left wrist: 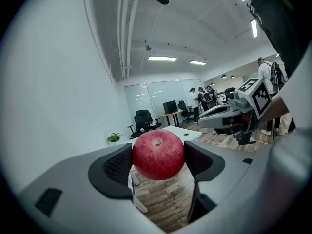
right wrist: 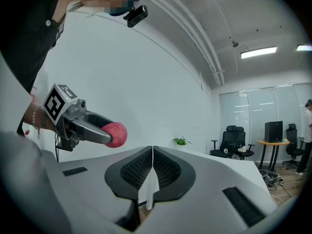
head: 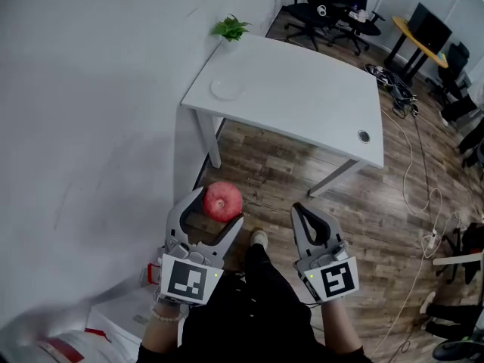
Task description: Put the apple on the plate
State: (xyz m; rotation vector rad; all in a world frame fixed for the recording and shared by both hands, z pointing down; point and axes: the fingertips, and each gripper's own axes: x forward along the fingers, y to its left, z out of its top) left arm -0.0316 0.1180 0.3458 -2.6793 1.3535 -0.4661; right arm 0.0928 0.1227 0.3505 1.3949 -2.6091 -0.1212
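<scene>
My left claw [head: 219, 207] clamped on apple [head: 223, 200], over floor [head: 378, 203], well apart from plate [head: 226, 89] on white surface [head: 310, 100]. My right claw [head: 298, 209] closed, empty. Risk: round apple slips from pads during carry, falls, bruises on floor.

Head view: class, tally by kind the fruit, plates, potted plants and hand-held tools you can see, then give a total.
apple: 1
plate: 1
potted plant: 1
tools: 2 (left tool, right tool)
Total: 5
</scene>
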